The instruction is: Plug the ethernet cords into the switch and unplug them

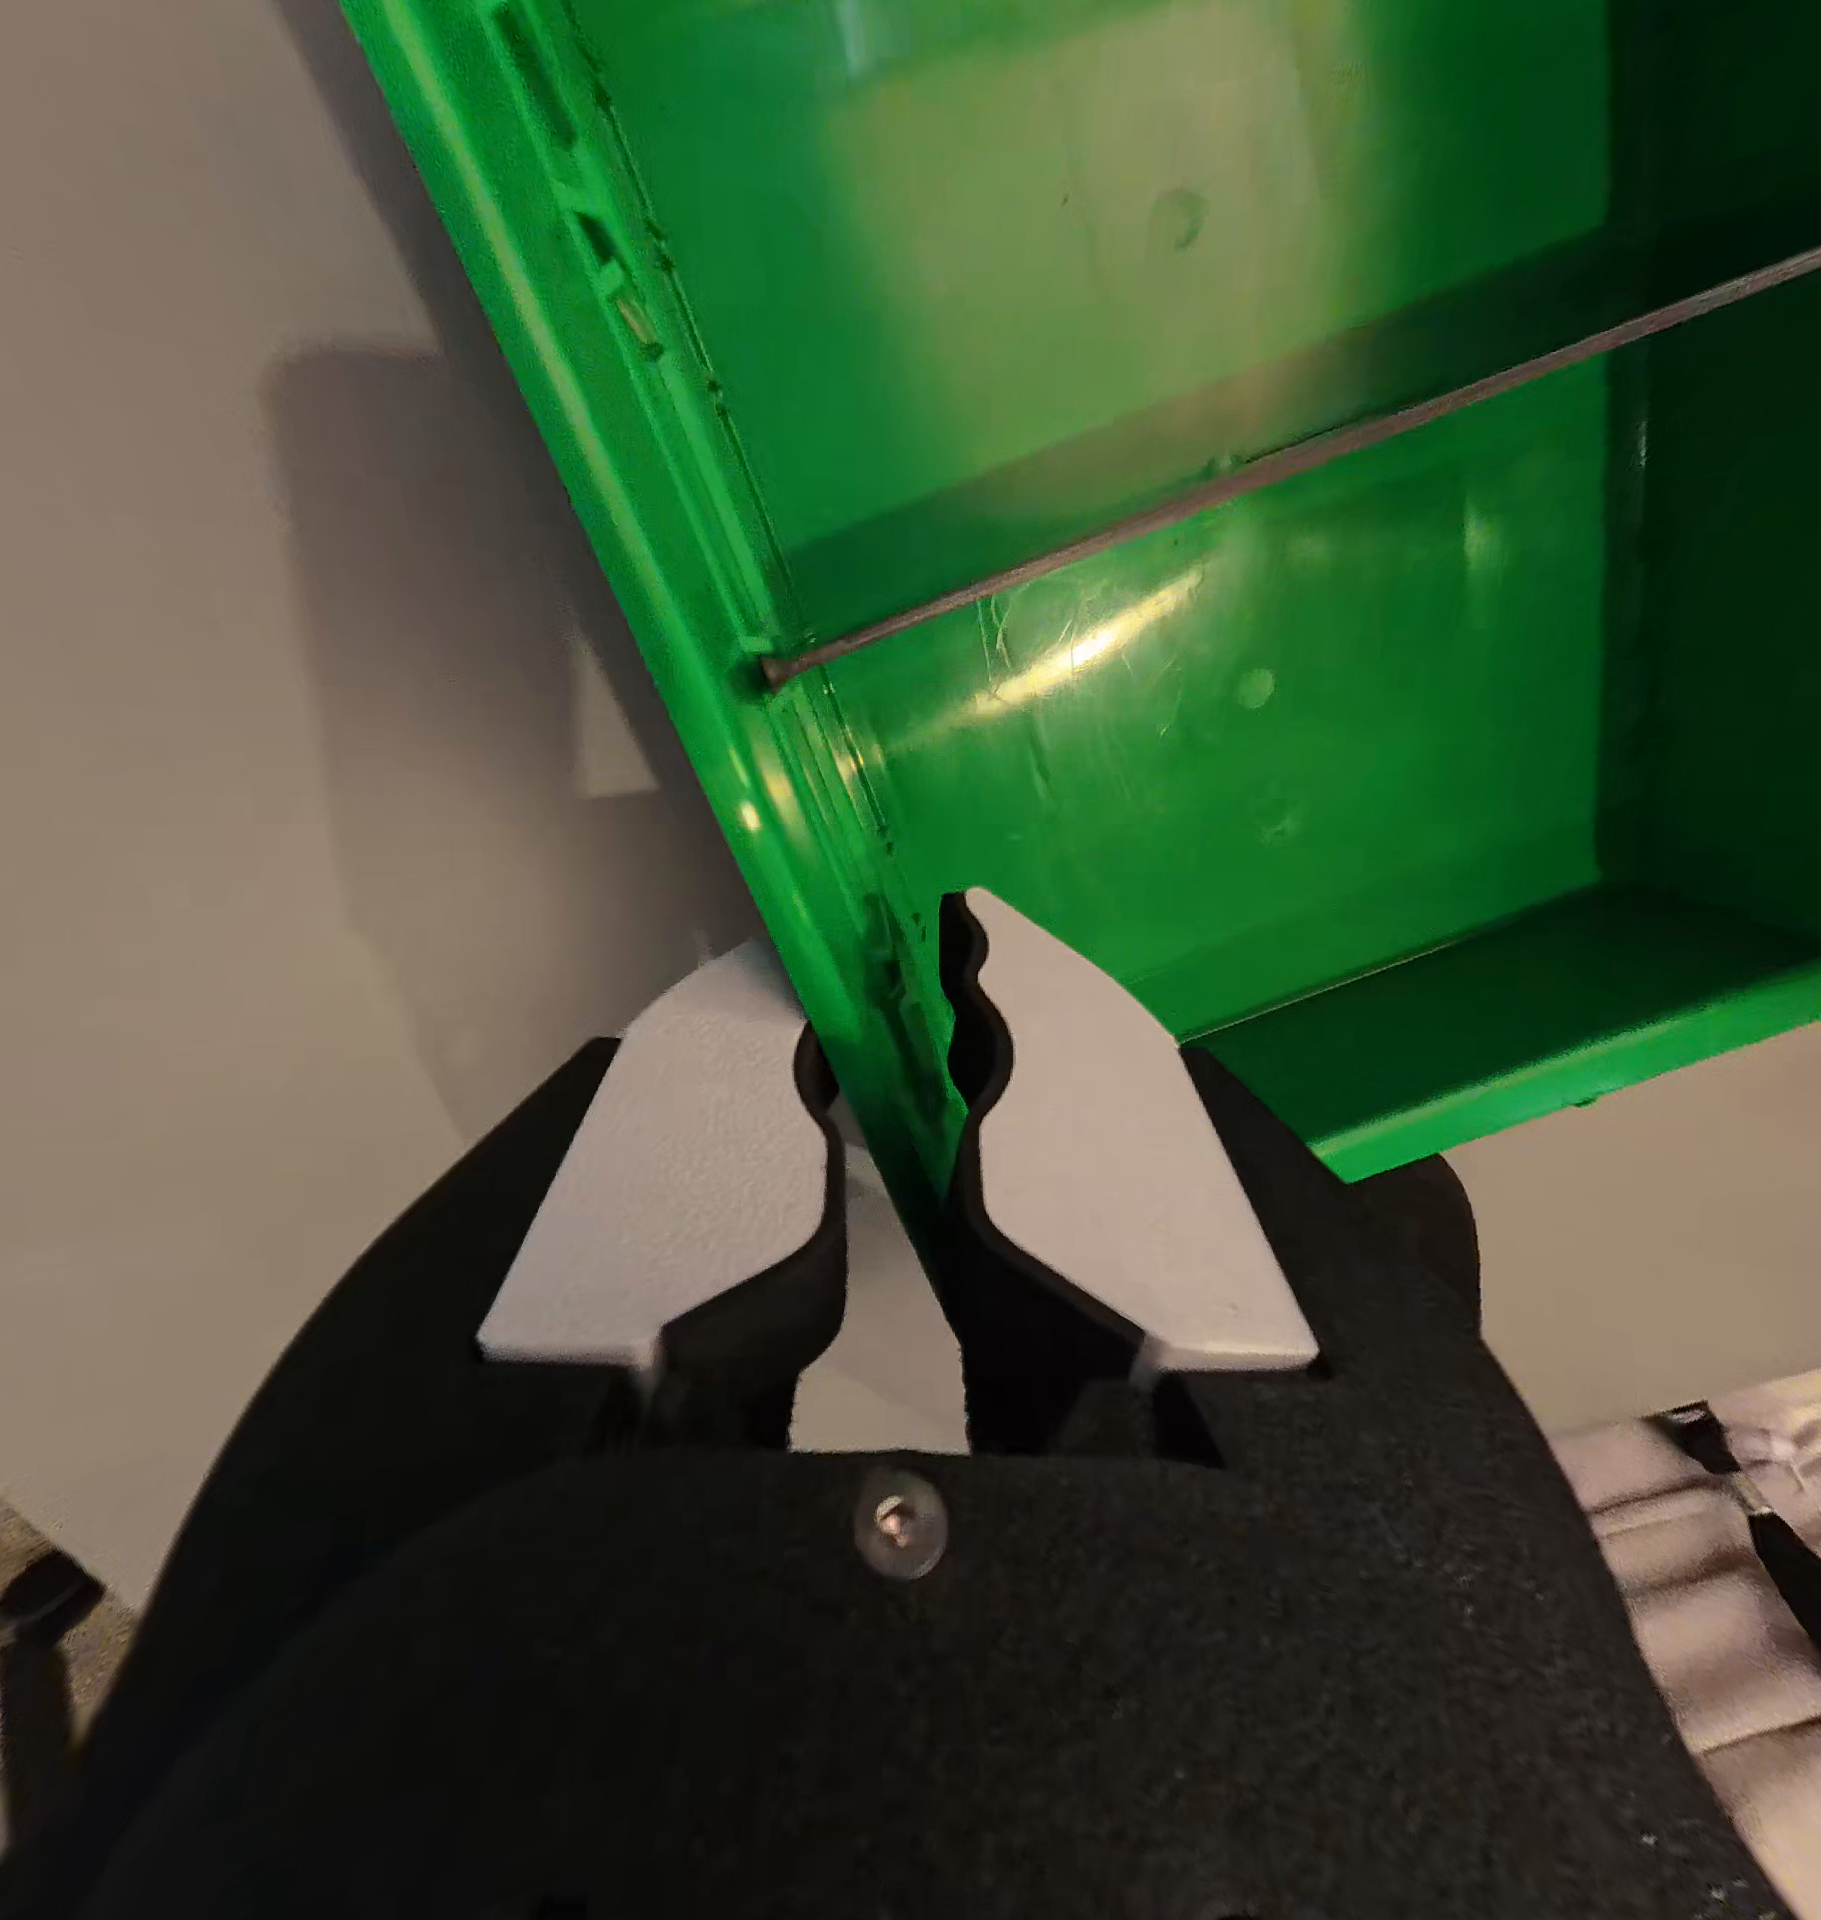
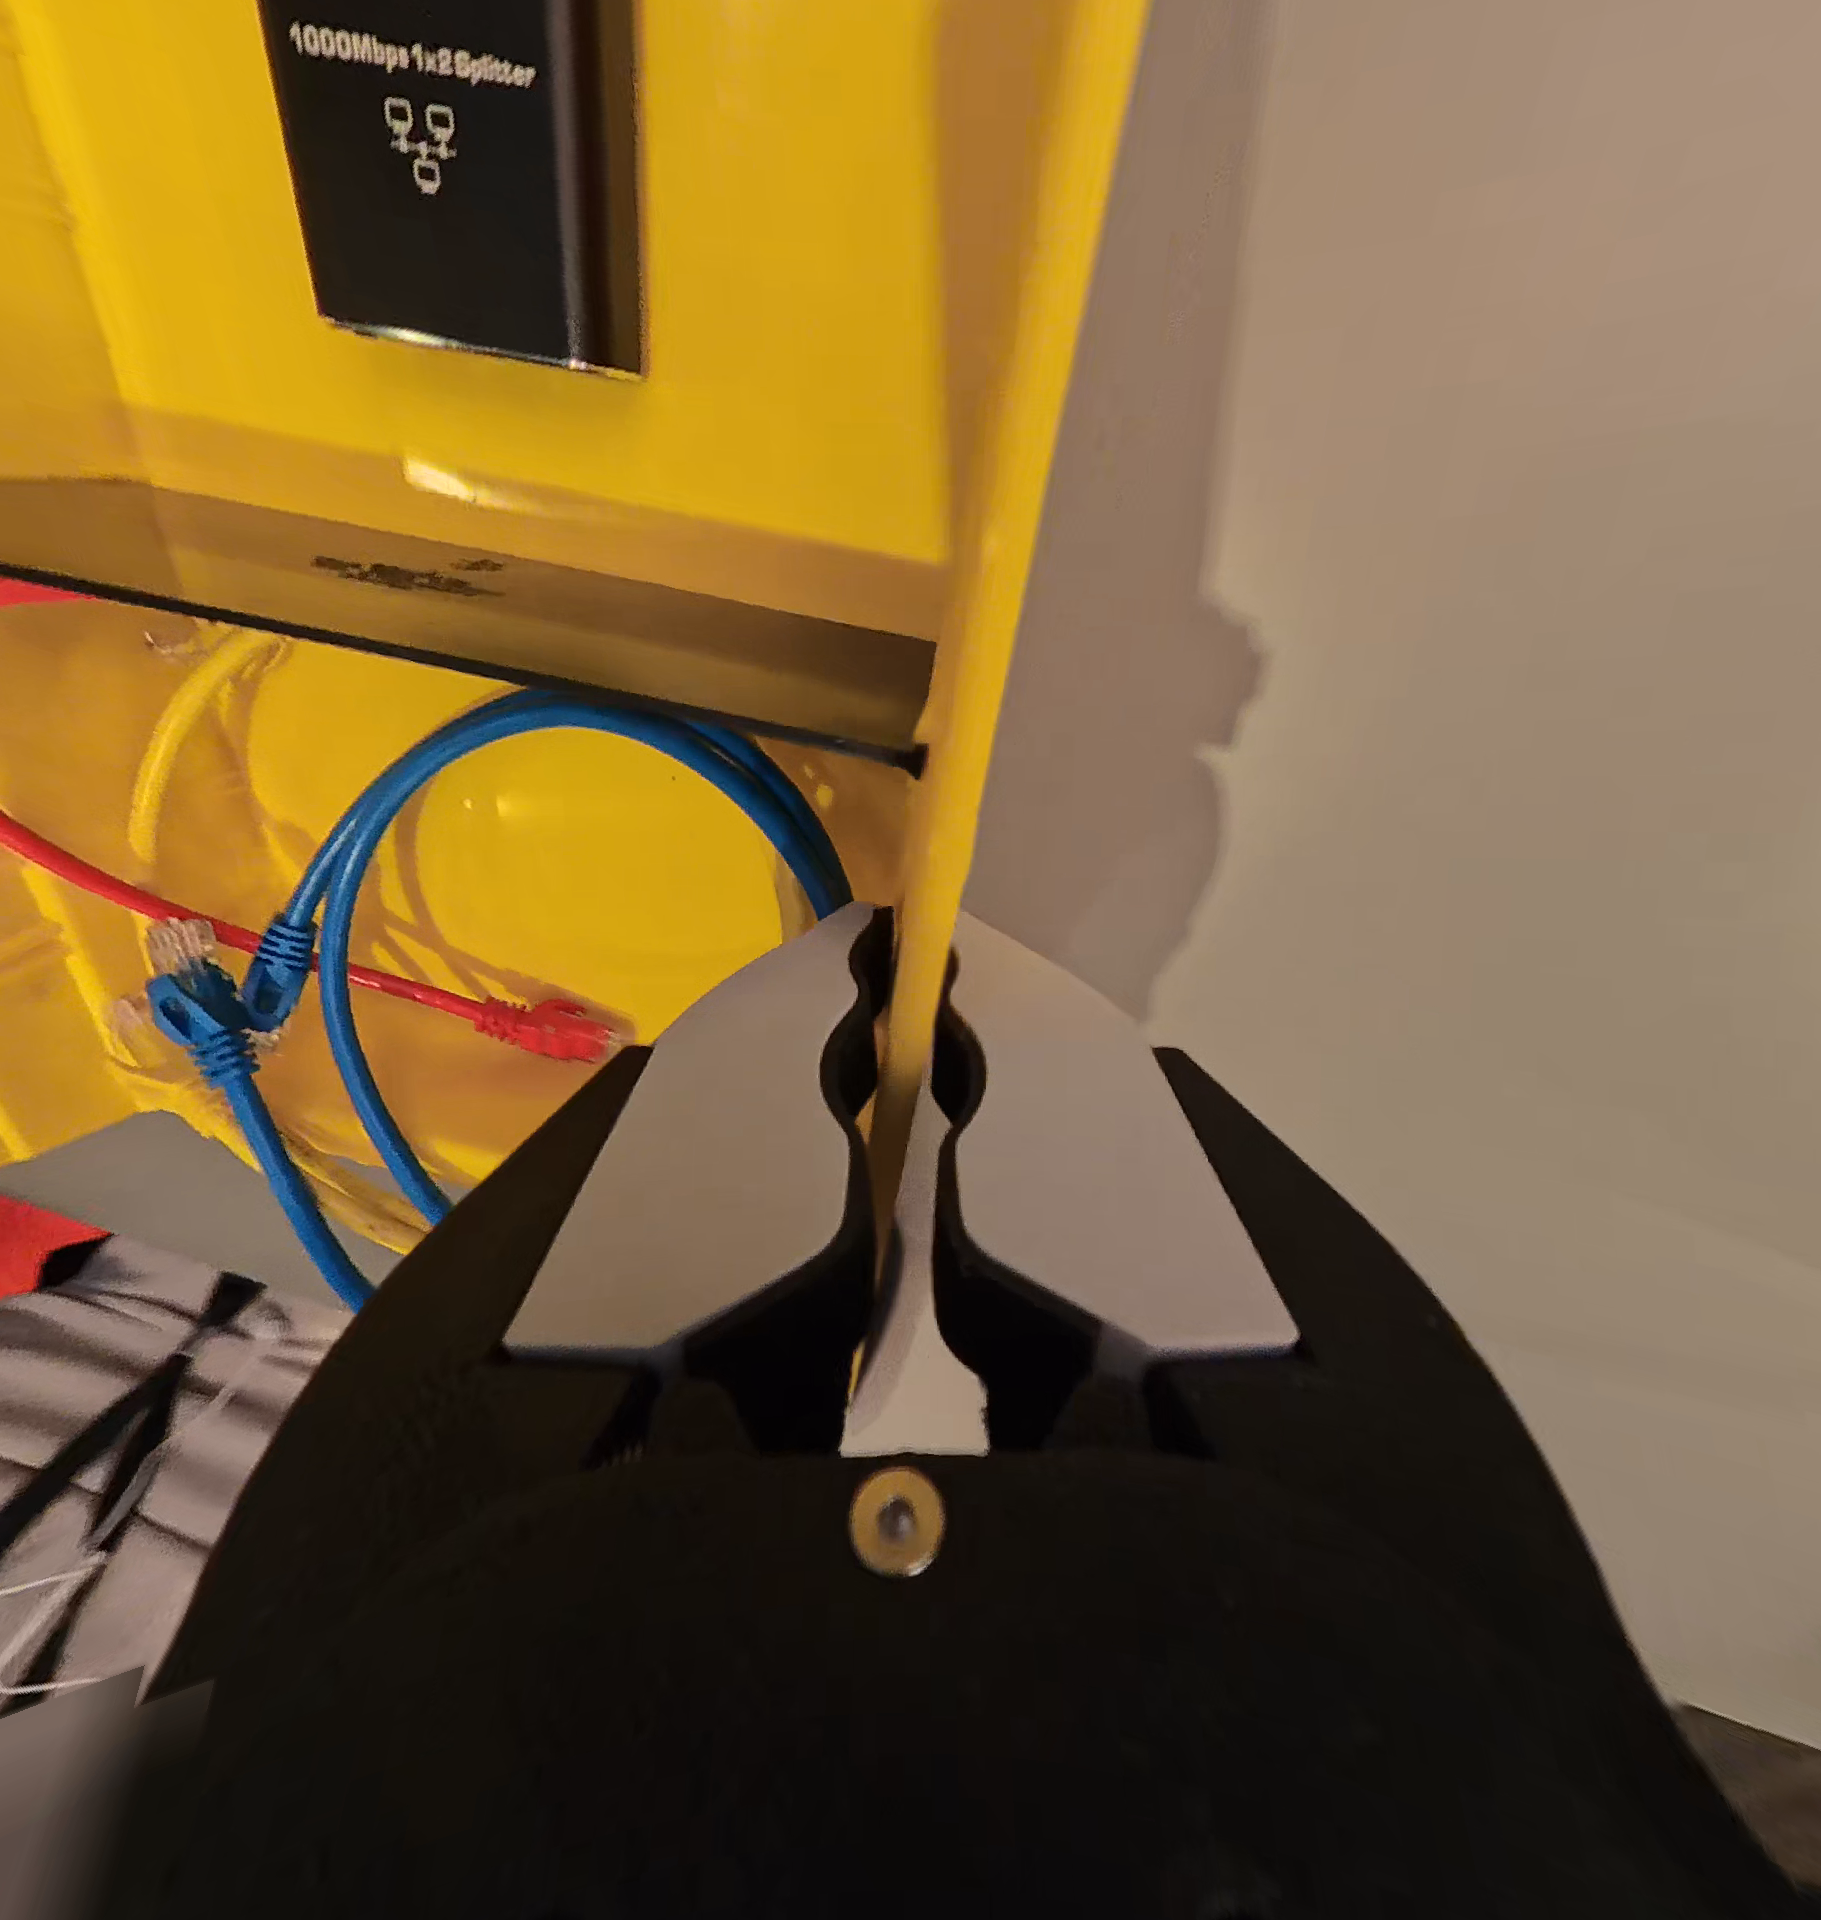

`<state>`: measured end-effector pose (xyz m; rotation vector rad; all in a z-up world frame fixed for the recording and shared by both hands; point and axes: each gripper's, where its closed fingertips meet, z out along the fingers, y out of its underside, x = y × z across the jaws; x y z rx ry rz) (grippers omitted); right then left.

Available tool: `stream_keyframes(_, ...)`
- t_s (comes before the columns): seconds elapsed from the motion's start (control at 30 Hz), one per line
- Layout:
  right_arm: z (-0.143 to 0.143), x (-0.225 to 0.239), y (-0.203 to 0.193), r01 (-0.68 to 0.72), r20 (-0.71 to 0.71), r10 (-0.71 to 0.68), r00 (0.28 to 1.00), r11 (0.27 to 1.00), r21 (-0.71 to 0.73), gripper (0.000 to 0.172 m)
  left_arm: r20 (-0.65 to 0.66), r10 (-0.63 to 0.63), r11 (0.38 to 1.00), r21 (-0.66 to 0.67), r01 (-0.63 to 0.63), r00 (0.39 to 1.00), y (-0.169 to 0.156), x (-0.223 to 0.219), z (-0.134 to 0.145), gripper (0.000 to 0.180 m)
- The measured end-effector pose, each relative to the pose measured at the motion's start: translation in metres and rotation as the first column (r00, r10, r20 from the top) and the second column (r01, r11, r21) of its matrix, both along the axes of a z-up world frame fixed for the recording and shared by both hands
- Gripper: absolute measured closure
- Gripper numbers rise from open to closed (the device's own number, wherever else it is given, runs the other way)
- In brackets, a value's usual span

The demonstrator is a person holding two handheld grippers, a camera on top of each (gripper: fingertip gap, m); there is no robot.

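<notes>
The left hand-held gripper (image 1: 890,1039) is clamped on the left side wall of a green bin (image 1: 1249,727), one finger outside the wall and the other inside, both pads pressed to the plastic. The bin fills the upper right of that frame, with a thin metal rod (image 1: 1301,457) crossing it and nothing lying in the parts that show. The right hand-held gripper (image 2: 911,997) is clamped the same way on the right side wall of a yellow bin (image 2: 968,520), the thin wall squeezed between its dark pads. Inside this bin, at the lower left of the frame, lie the ethernet cords: a looped blue cord (image 2: 573,727), a red cord (image 2: 532,1023) and a yellow cord (image 2: 189,727), all loose and unplugged. The black switch (image 2: 438,177) sits in the compartment beyond the divider, at the upper left. Both bins stand on a pale table (image 2: 1508,935).
</notes>
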<state>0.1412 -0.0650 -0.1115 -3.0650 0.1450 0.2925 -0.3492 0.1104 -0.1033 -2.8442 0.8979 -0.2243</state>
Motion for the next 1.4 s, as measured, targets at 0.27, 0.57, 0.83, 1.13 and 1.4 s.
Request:
stream_keyframes(0.27,0.0,-0.009,0.009,0.109,-0.022,-0.109,0.994,0.994,-0.003,0.165,-0.041,-0.107,0.993,-0.064,0.104,0.993,-0.016,0.031,-0.004,0.167)
stream_keyframes(0.57,-0.001,-0.024,0.006,-0.01,0.075,0.014,0.997,0.999,-0.05,0.166,-0.026,-0.15,0.981,-0.128,0.145,0.988,-0.034,0.047,-0.006,0.162)
stream_keyframes(0.83,0.062,0.0,0.026,-0.01,0.291,-0.061,0.955,0.971,0.238,0.143,0.105,-0.115,0.988,-0.089,0.125,0.988,-0.034,0.045,0.014,0.159)
stream_keyframes(1.13,0.16,-0.24,0.079,-0.294,0.06,0.456,0.888,0.464,0.836,0.137,0.352,-0.099,0.914,0.402,-0.055,0.931,0.006,0.029,0.116,0.161)
stream_keyframes(1.4,0.065,-0.26,0.086,-0.262,-0.069,0.309,0.948,0.889,0.376,0.148,0.415,-0.226,0.863,0.506,-0.017,0.881,-0.006,0.04,0.148,0.16)
